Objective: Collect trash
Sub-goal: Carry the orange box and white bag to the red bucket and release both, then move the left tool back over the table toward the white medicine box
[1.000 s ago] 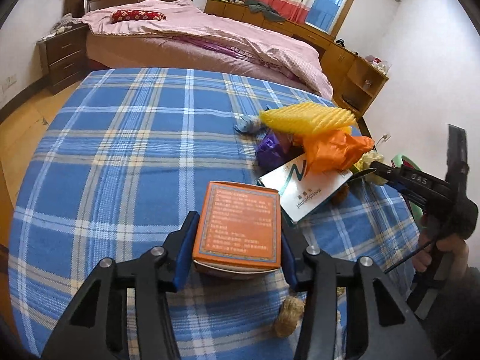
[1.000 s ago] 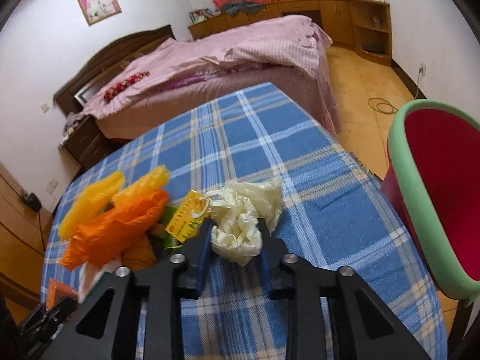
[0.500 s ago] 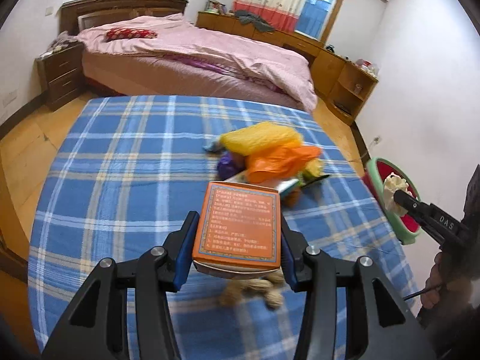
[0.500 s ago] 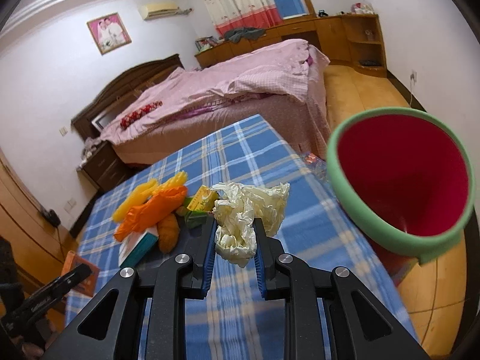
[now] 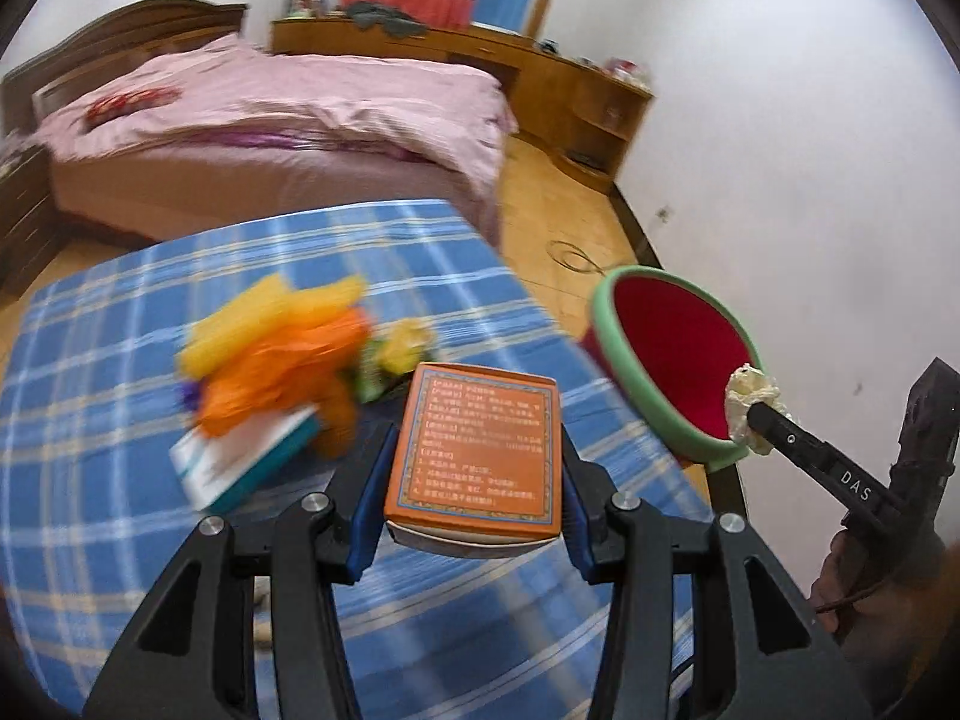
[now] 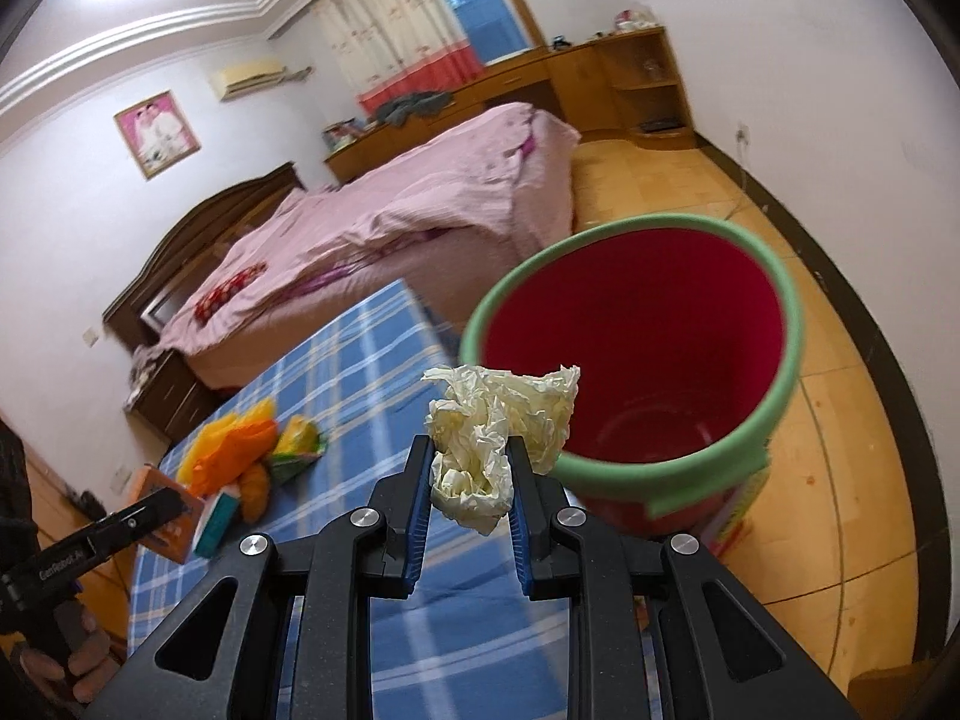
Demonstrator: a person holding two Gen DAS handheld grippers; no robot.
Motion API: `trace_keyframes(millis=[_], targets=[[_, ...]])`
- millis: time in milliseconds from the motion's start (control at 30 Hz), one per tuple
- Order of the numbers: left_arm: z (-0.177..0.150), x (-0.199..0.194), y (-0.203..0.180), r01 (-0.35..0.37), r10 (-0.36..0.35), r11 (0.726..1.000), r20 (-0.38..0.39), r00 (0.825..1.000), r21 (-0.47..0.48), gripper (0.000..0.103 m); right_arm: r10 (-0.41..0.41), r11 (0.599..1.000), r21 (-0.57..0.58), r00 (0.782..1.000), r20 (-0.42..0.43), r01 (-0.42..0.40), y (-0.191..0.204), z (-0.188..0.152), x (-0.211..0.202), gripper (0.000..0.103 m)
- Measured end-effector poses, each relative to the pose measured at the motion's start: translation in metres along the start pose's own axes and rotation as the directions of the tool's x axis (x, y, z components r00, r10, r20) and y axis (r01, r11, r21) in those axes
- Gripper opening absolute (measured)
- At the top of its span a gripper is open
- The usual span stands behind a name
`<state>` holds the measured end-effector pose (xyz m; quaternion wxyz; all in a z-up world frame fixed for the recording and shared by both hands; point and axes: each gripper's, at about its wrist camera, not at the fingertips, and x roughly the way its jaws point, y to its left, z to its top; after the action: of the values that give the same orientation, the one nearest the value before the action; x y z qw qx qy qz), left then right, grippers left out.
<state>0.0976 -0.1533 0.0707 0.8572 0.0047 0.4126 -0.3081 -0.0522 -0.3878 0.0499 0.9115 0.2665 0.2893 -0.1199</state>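
The right gripper [image 6: 470, 474] is pinching crumpled paper [image 6: 498, 420] near the bin [image 6: 636, 474]; the left gripper [image 5: 474, 480] is clamping an orange box [image 5: 477, 444]; more trash [image 5: 282, 348] is waiting on the table [image 5: 120, 420].

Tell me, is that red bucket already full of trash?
No, the red bucket shows a bare red inside and bottom, and the crumpled paper sits clamped in the right gripper.

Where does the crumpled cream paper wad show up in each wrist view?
Left wrist view: crumpled paper wad at far right, at the right gripper's tip, against the bin's near rim.
Right wrist view: wad at centre, clamped in the right gripper.
Shared landmark: red bin with green rim.
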Motion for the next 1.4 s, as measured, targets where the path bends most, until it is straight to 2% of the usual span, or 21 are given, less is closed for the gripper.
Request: trace_keyframes(millis=[267,600,733,767,800,833,933,1133,1400], targets=[[0.033,0.056,-0.065,0.085,-0.083,0.993,-0.03,0.996,0.077,0.049,-0.048,0.998,0.034,0.999,0.012,0.048,-0.041,0.019,0.006,0.024],[0.048,0.121,-0.128,0.08,-0.067,0.981,-0.08,0.995,0.179,0.049,-0.085,0.995,0.061,0.996,0.001,0.084,-0.083,0.035,0.033,0.026],[0.046,0.138,-0.144,0.086,-0.064,0.972,-0.107,0.992,0.219,0.05,-0.075,0.993,0.088,0.997,0.002,0.075,-0.094,0.035,0.038,0.032],[0.046,0.142,-0.147,0.086,-0.062,0.97,-0.113,0.992,0.227,0.054,-0.07,0.993,0.094,0.998,0.003,0.07,-0.096,0.034,0.038,0.032],[0.046,0.145,-0.15,0.084,-0.059,0.969,-0.114,0.992,0.231,0.058,-0.067,0.993,0.097,0.998,0.003,0.066,-0.097,0.033,0.04,0.033],[0.046,0.147,-0.151,0.083,-0.059,0.969,-0.112,0.992,0.231,0.063,-0.066,0.993,0.098,0.998,0.002,0.065,-0.099,0.032,0.04,0.038],[0.045,0.15,-0.154,0.092,-0.068,0.97,-0.111,0.991,0.227,0.067,-0.056,0.992,0.109,0.998,0.001,0.056,-0.106,0.031,0.043,0.051],[0.049,0.153,-0.157,0.109,-0.087,0.967,-0.104,0.991,0.231,0.067,-0.036,0.989,0.141,0.999,0.023,0.033,-0.111,0.029,0.038,0.055],[0.049,0.134,-0.151,0.106,-0.092,0.971,-0.077,0.993,0.214,0.067,-0.045,0.988,0.151,0.998,0.046,0.037,-0.108,0.028,0.026,0.055]])
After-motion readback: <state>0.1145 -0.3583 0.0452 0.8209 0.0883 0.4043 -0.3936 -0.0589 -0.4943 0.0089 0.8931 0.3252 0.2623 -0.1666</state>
